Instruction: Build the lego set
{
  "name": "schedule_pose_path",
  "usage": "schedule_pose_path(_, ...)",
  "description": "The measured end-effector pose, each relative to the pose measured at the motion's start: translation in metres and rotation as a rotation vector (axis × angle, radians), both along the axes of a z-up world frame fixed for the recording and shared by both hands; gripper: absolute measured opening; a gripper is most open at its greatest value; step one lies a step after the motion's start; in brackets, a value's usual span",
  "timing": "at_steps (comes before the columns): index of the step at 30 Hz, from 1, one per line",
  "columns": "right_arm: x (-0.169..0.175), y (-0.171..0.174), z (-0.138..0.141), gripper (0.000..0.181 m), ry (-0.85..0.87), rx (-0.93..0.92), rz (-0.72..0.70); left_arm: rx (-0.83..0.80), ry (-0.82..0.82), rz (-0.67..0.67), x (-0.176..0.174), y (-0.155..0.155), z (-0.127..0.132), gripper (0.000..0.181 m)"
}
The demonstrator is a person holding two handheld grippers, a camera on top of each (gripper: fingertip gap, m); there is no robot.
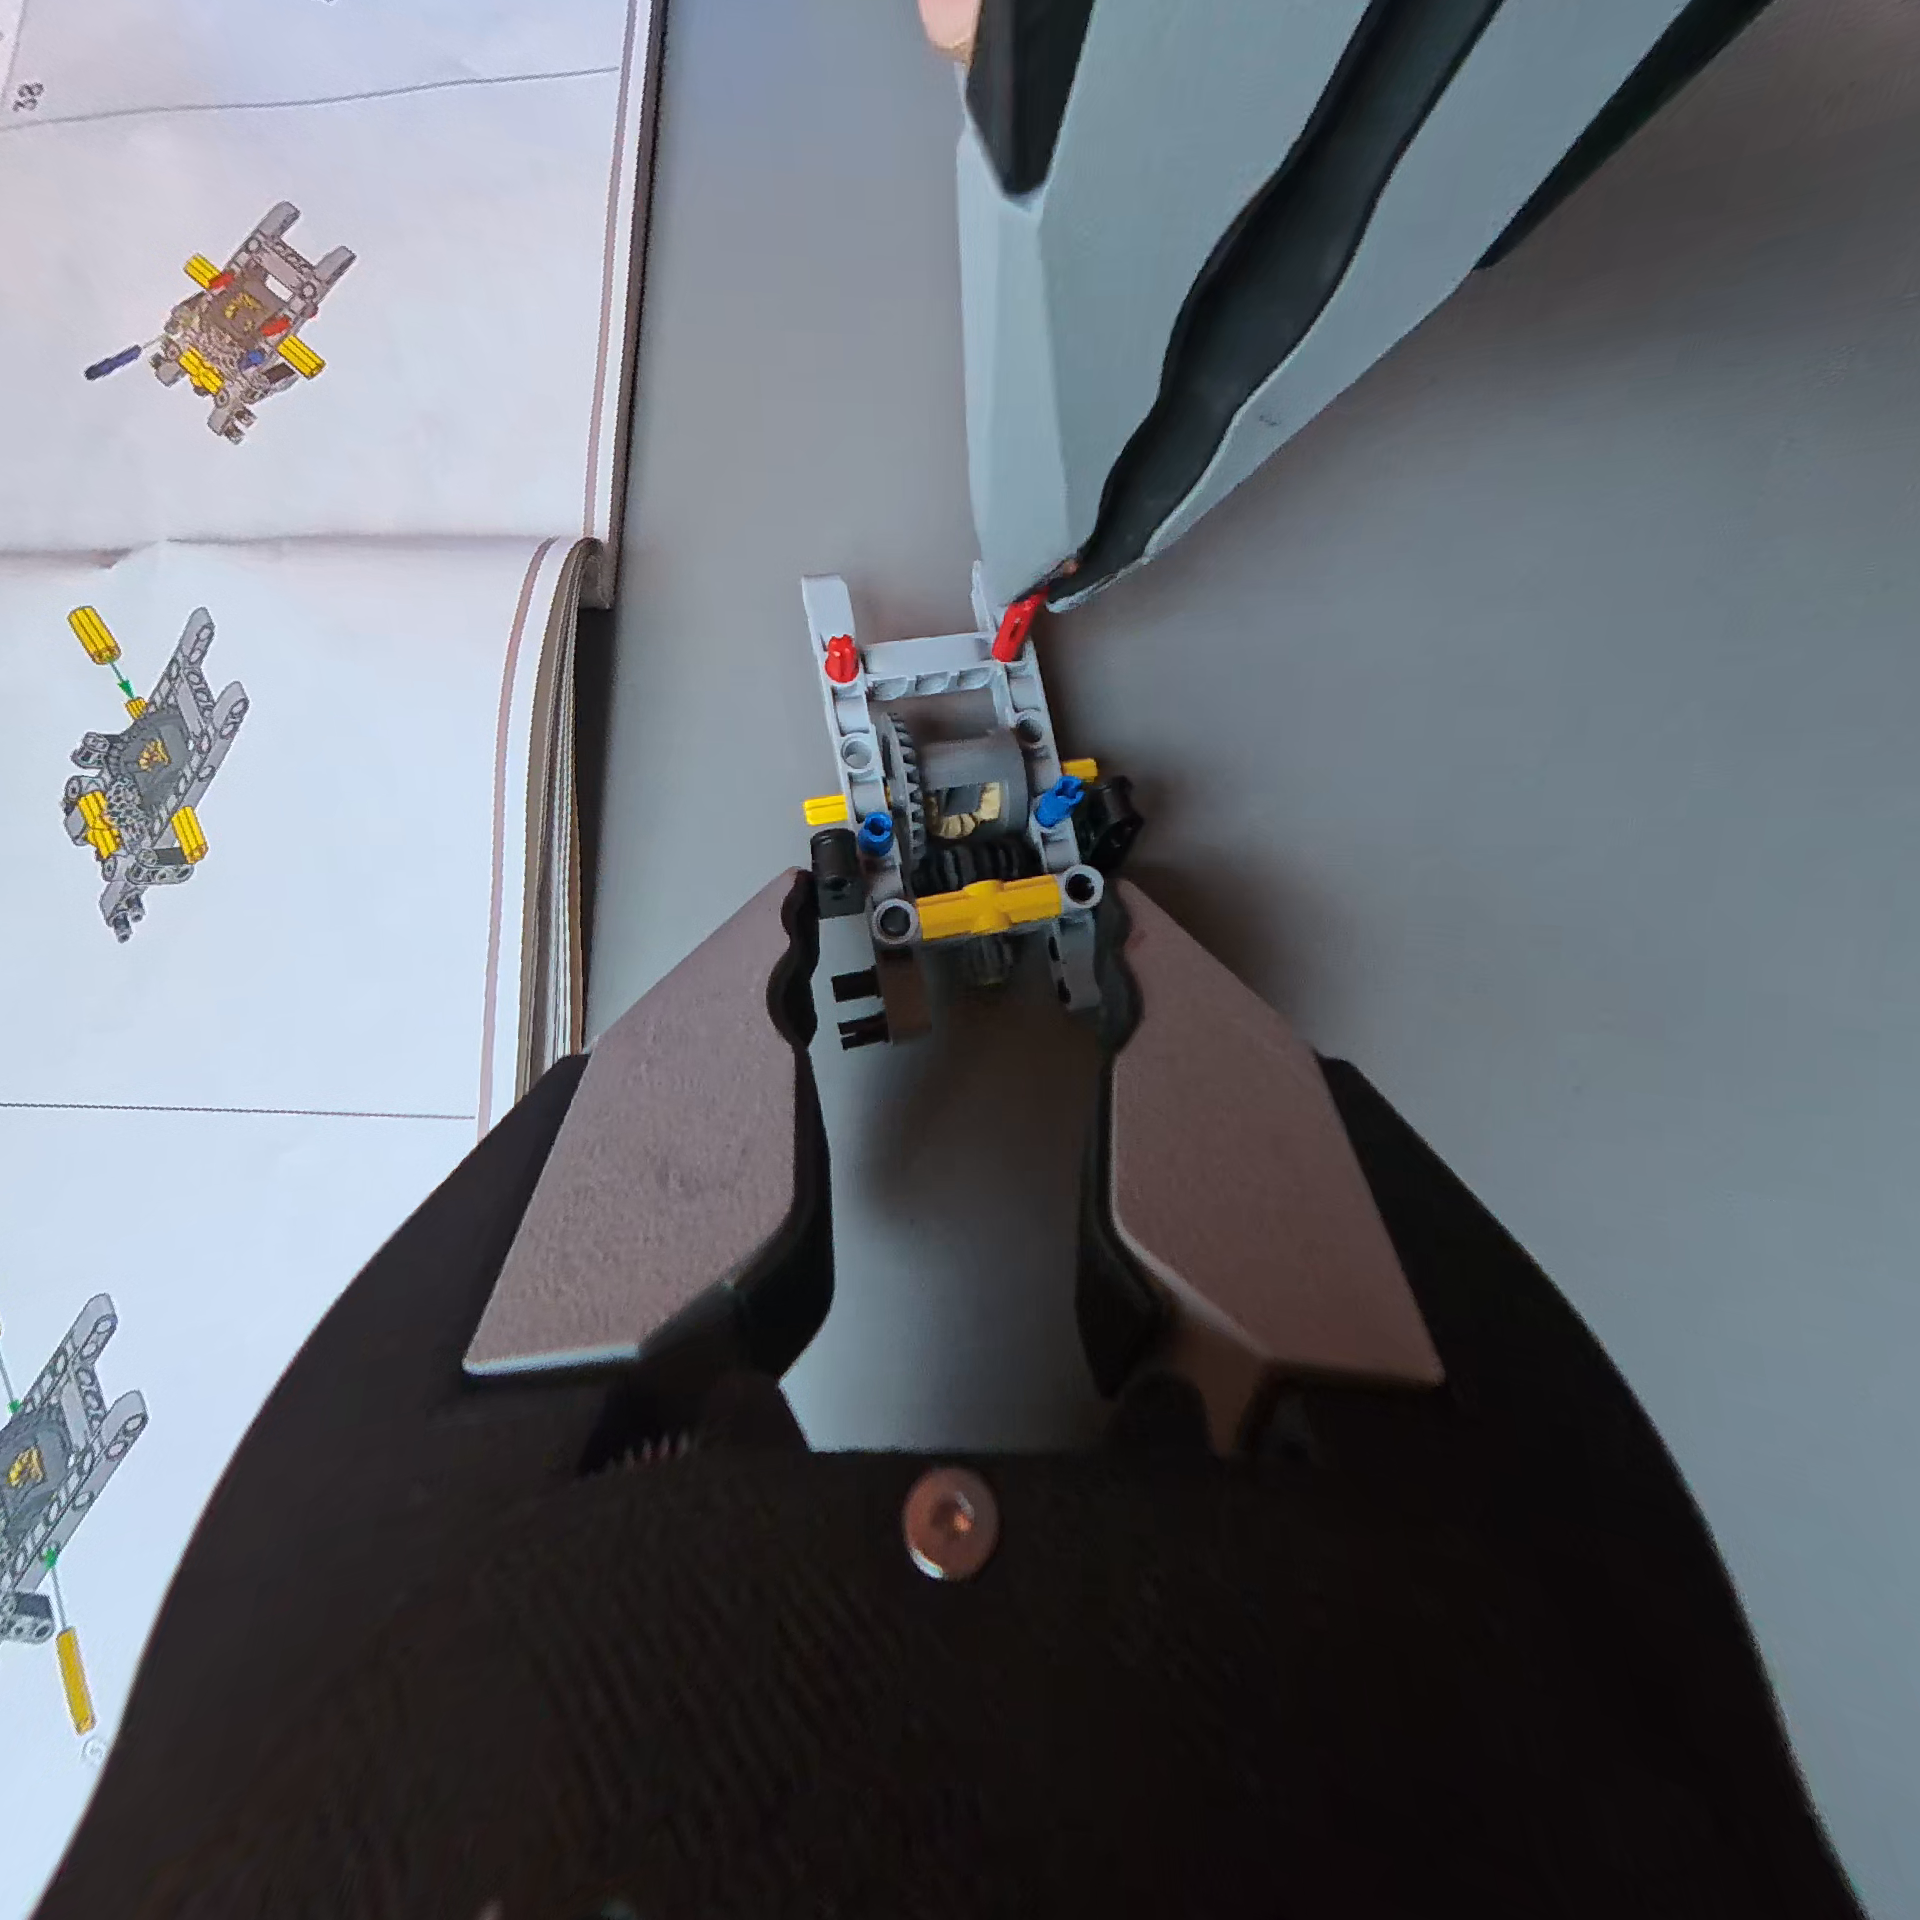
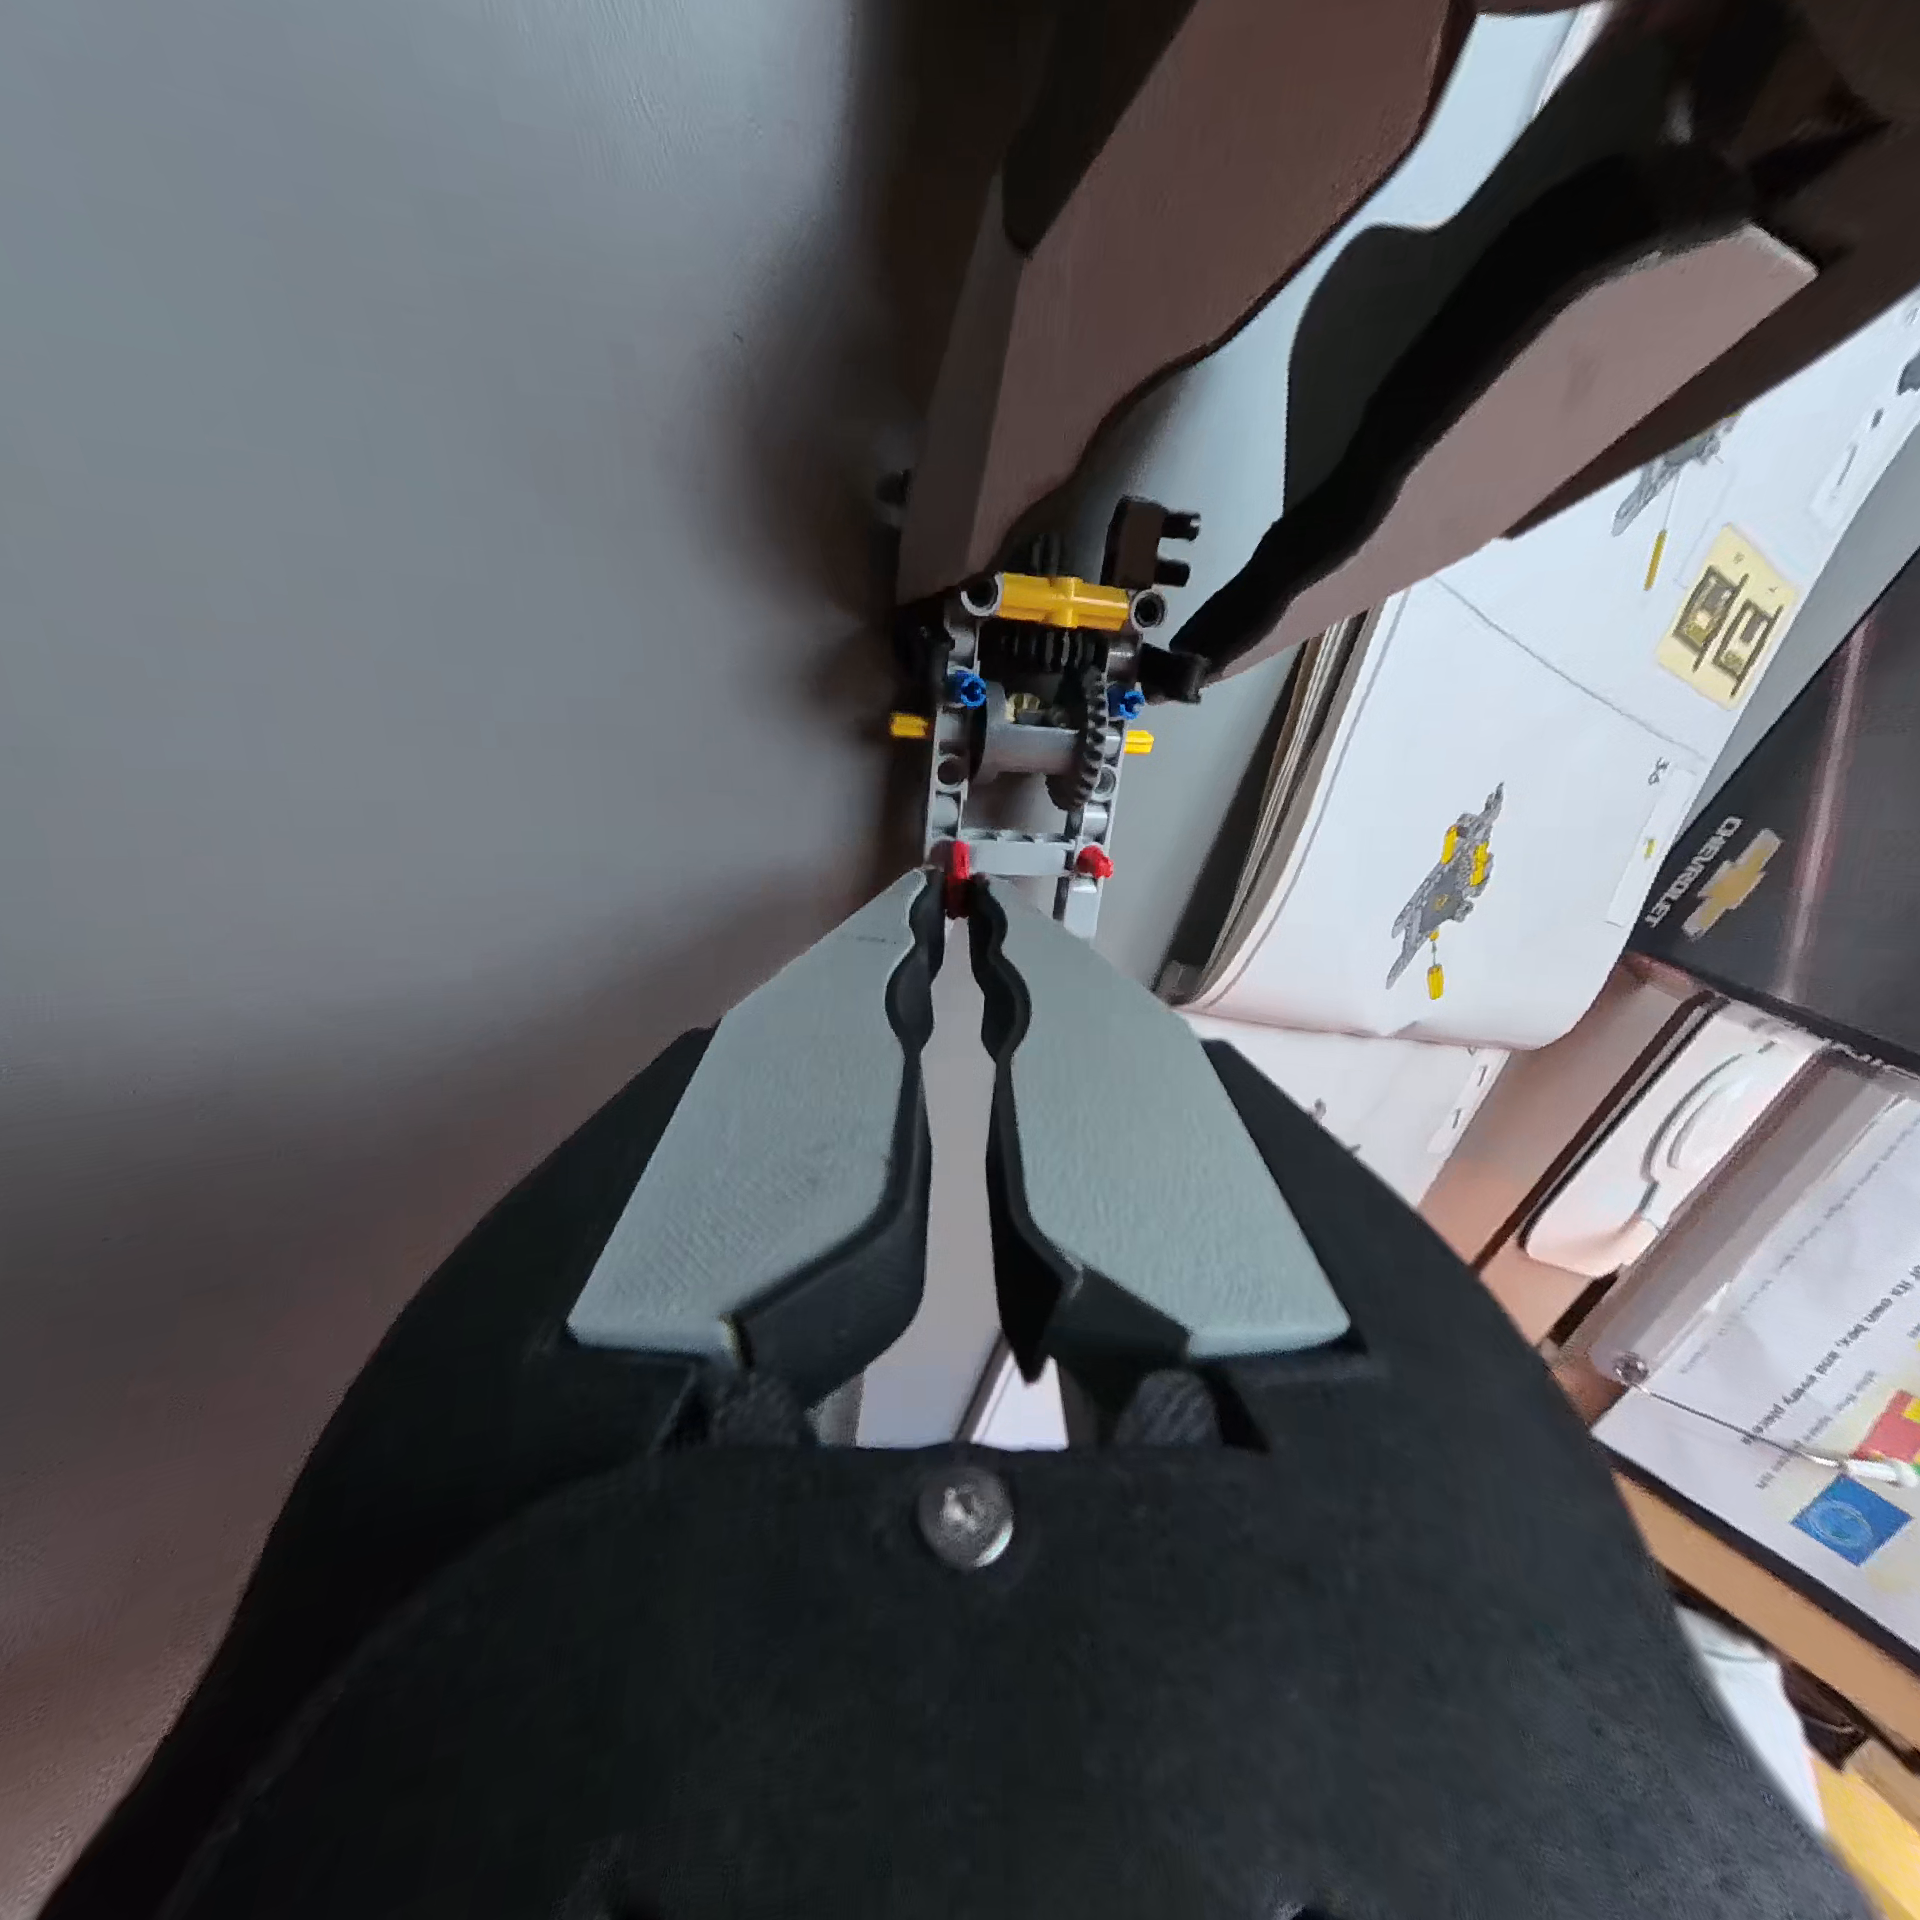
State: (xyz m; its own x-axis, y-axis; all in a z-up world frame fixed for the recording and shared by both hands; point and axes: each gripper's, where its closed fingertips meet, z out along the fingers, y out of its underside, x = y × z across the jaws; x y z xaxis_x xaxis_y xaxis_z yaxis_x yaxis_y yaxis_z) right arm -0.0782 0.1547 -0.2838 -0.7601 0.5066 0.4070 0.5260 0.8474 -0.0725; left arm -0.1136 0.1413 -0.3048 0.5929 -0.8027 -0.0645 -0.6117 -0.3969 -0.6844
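Lego chassis assembly (image 1: 961, 821) braced at one end by the left gripper (image 1: 951, 961) while a red pin (image 2: 958, 883) is pinched at the other.

The grey frame, with its gears, yellow axle connector (image 1: 987, 902) and blue pins, is held over the grey table (image 1: 1507, 831), the left jaws clamped across its near end. The right gripper (image 2: 956, 909) has its jaws closed together on the red pin at a far corner. If the pin is pushed off-axis, it could be jammed or popped free, or the frame twisted out of the left grip. An open instruction booklet (image 1: 312, 468) lies just beside.
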Motion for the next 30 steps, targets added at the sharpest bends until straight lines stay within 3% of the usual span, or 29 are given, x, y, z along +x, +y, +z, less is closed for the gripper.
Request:
schedule_pose_path(14,0.005,0.003,-0.003,0.001,-0.135,0.210,0.132,0.009,0.006,-0.006,0.002,0.002,0.000,0.052)
schedule_pose_path(19,0.004,0.004,-0.007,0.001,-0.175,0.340,0.253,0.004,-0.035,-0.004,0.003,0.004,0.004,0.052)
schedule_pose_path(25,-0.001,0.003,-0.011,0.001,-0.202,0.226,0.311,0.028,-0.004,-0.003,0.001,0.007,0.004,0.052)
schedule_pose_path(30,-0.002,0.008,-0.008,0.002,-0.108,-0.013,0.141,0.039,0.006,0.002,-0.001,0.011,0.004,0.052)
